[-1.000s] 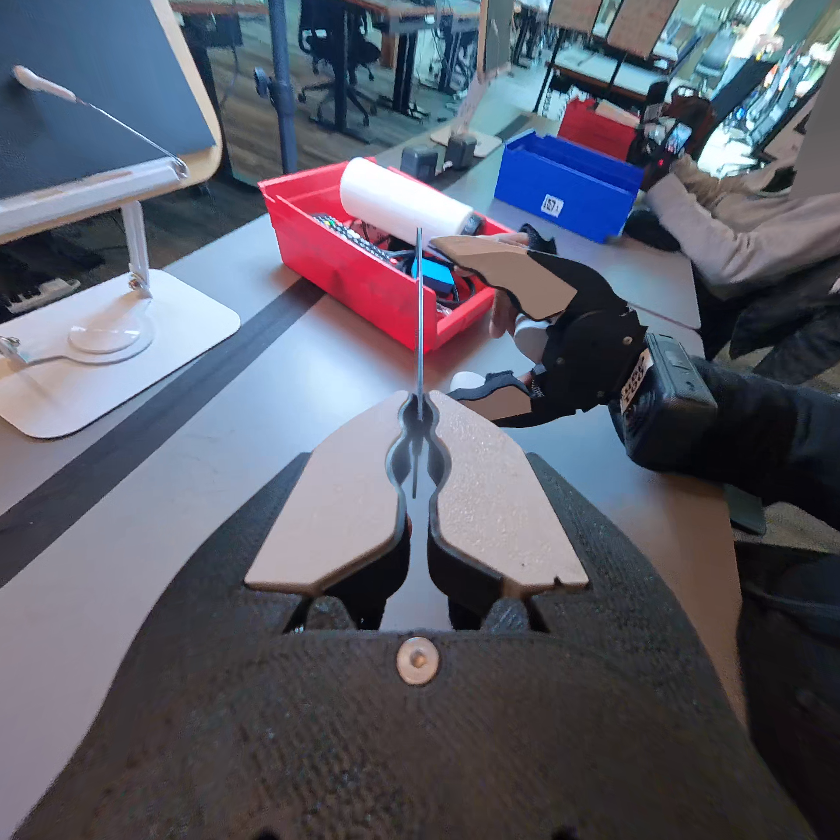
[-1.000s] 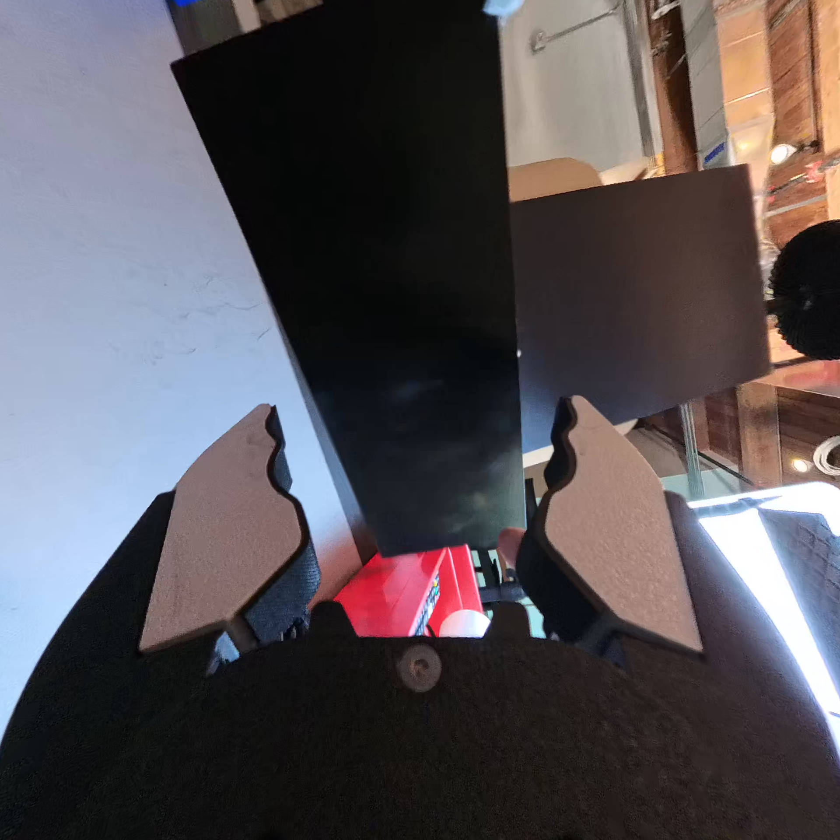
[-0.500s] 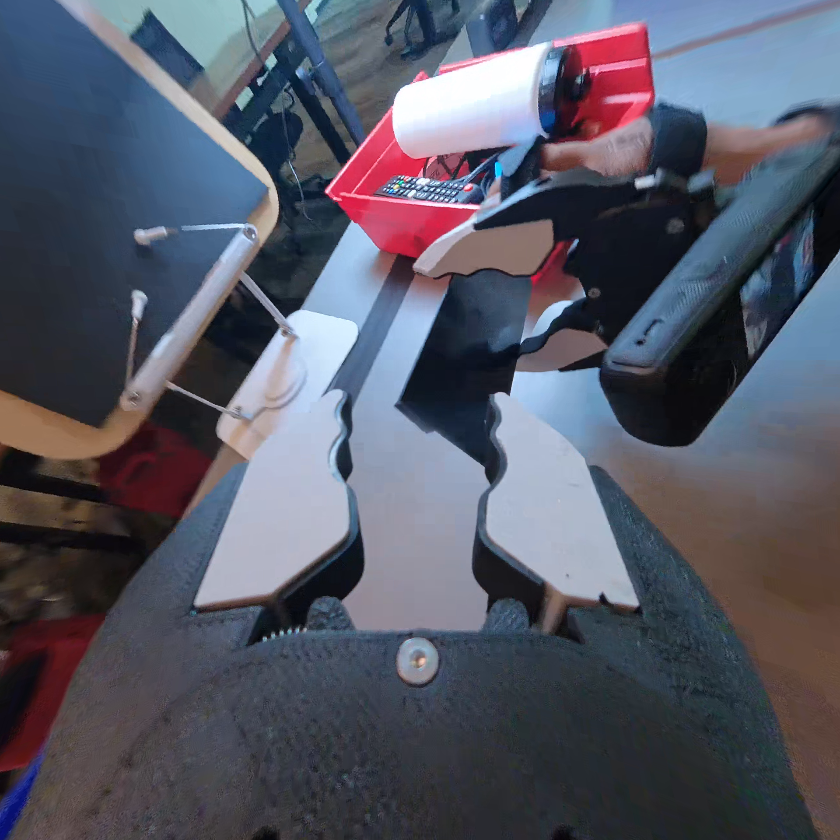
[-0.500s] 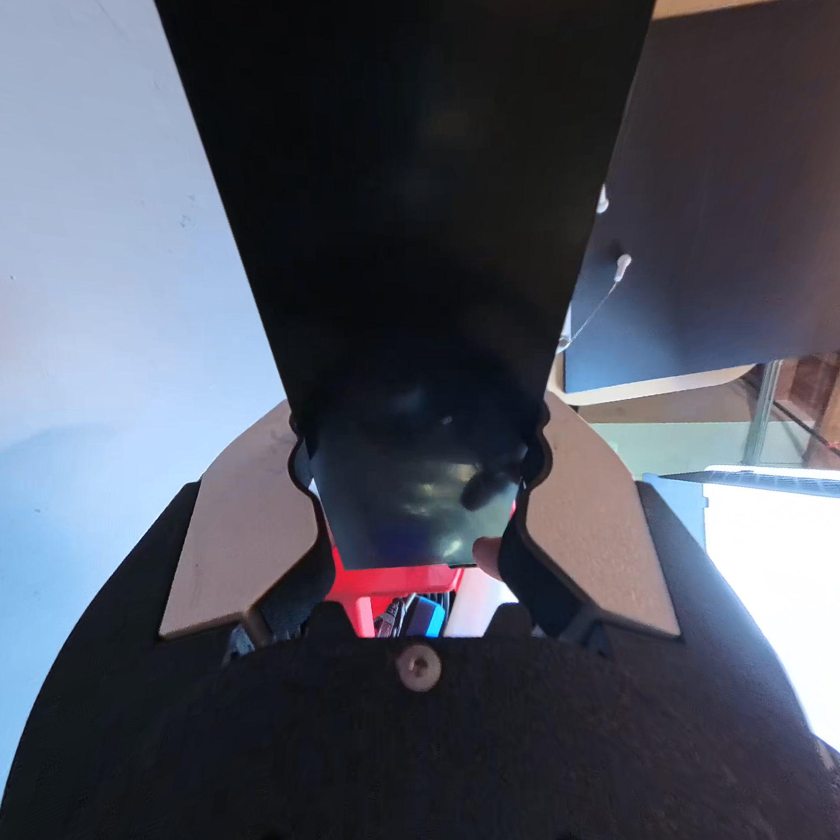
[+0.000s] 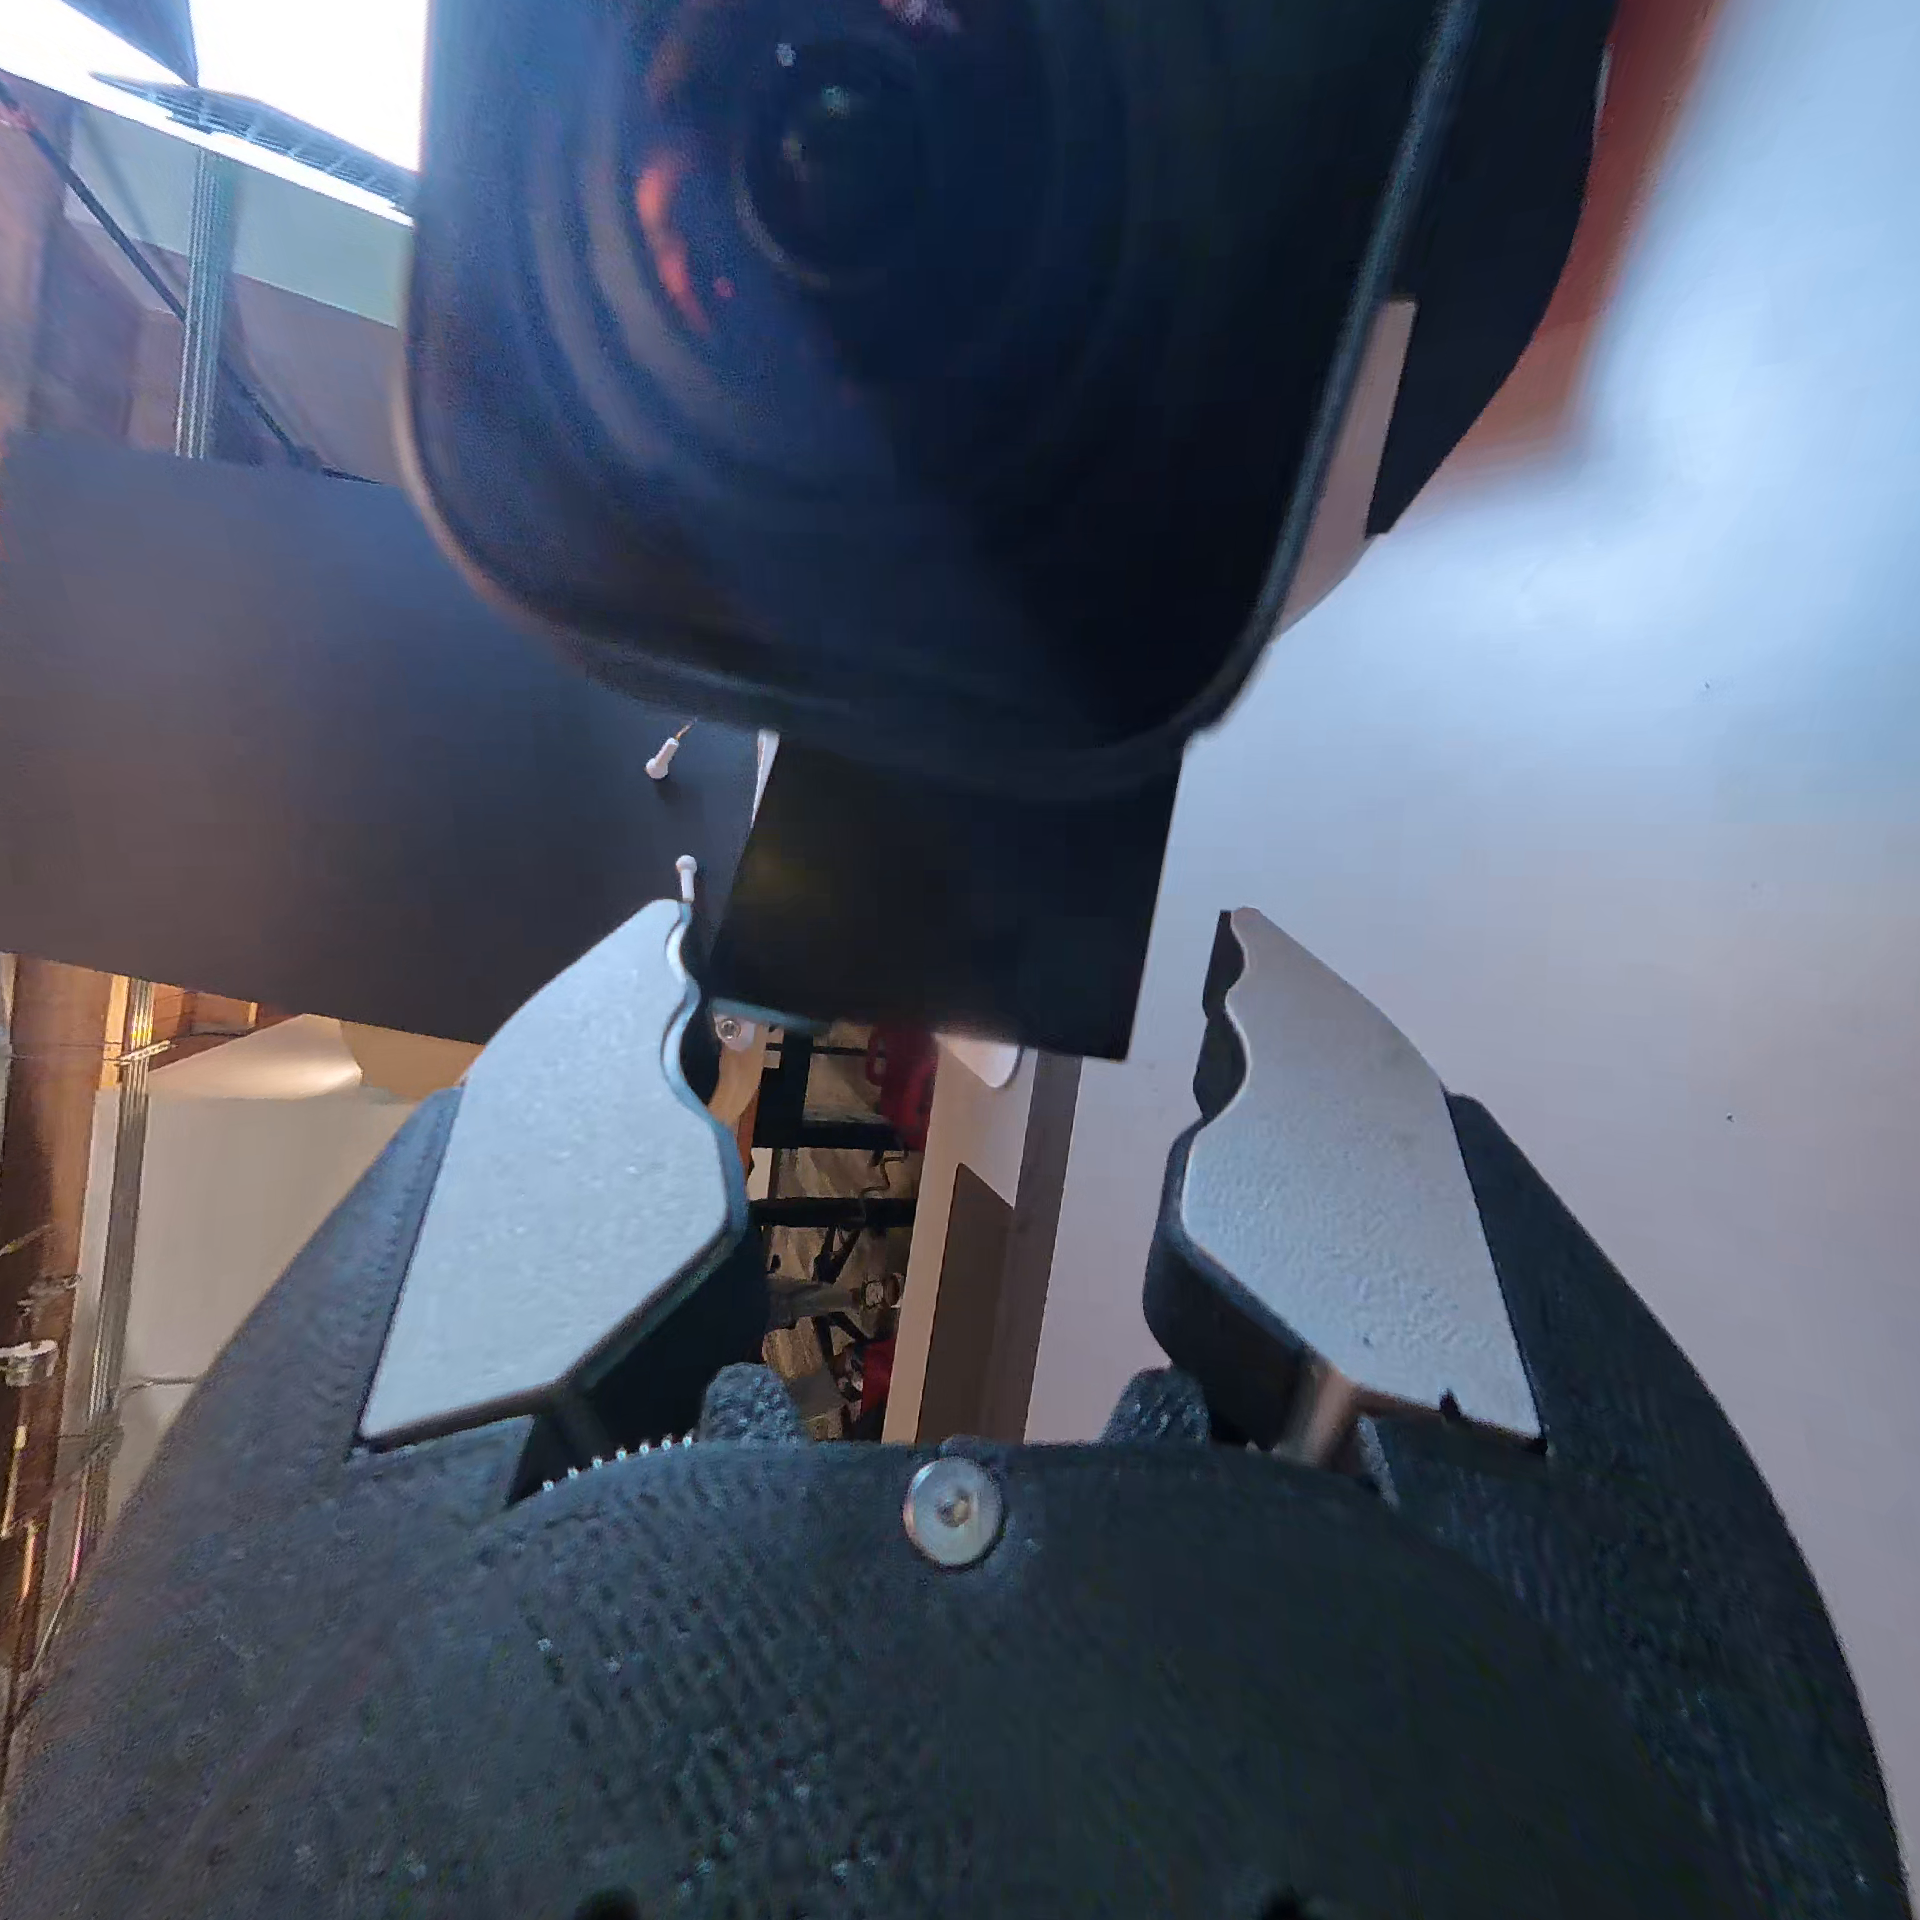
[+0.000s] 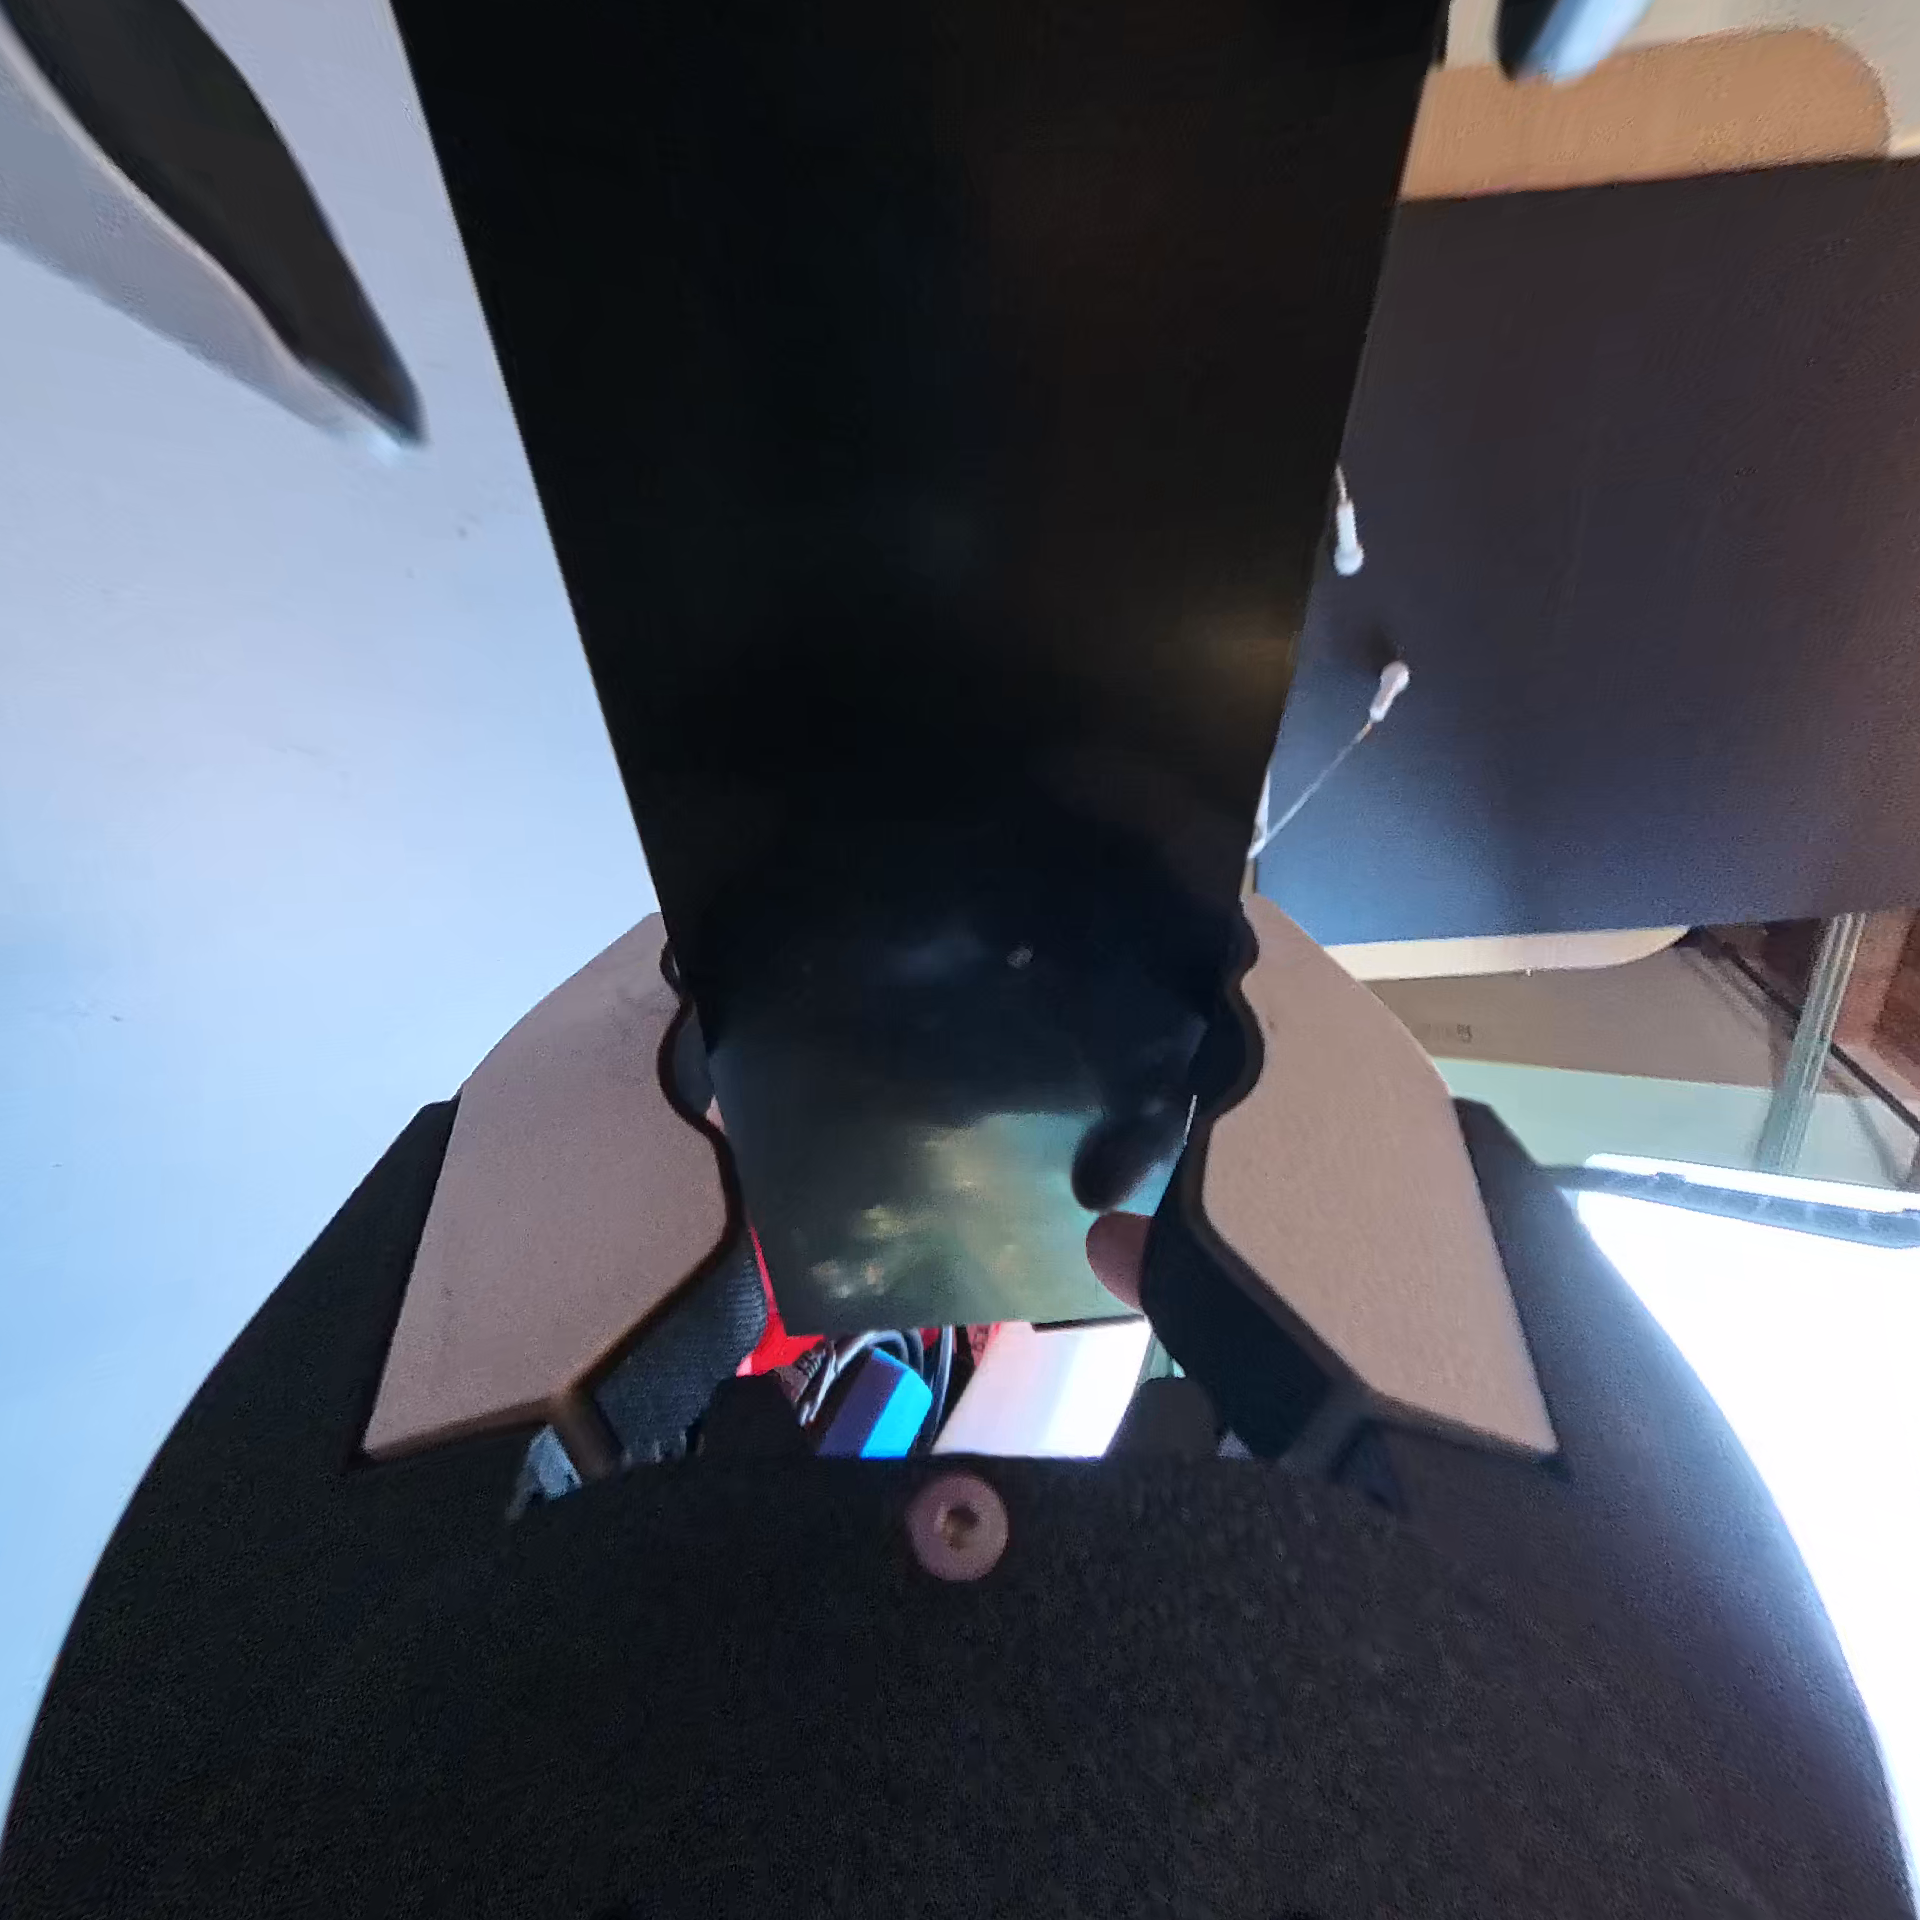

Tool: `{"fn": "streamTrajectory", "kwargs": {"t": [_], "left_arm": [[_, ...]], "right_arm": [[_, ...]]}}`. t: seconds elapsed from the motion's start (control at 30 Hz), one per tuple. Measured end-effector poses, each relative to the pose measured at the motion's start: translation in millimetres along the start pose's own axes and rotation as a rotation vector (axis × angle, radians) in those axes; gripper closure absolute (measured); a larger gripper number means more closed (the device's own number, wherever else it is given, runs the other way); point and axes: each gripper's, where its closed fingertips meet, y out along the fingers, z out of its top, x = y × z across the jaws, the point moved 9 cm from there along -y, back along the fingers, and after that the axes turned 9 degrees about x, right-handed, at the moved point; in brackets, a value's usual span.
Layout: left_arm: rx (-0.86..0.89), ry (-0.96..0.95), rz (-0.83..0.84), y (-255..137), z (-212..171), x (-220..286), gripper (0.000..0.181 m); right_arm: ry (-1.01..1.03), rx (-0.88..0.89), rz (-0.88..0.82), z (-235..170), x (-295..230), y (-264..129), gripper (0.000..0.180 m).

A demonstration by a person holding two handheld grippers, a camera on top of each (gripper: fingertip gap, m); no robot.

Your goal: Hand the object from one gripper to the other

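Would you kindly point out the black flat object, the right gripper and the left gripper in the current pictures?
black flat object (image 6: 935, 540), right wrist view, middle of its dark face.
right gripper (image 6: 956, 1029), right wrist view, midway between its fingertips.
left gripper (image 5: 956, 997), left wrist view, midway between its fingertips.

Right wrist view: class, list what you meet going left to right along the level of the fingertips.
Pale wall → left finger of the right gripper → black flat object clamped between the fingers → right finger → dark board behind.
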Motion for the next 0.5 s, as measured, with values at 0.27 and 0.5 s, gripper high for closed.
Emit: {"fn": "streamTrajectory", "kwargs": {"t": [0.27, 0.5], "left_arm": [[0.038, -0.084, 0.034, -8.9, -7.7, 0.1, 0.089], [-0.005, 0.015, 0.006, -8.2, -13.4, 8.3, 0.089]], "right_arm": [[0.034, 0.077, 0.017, 10.0, -7.5, -6.7, 0.087], [-0.001, 0.099, 0.007, 13.3, -15.2, -5.5, 0.087]]}}
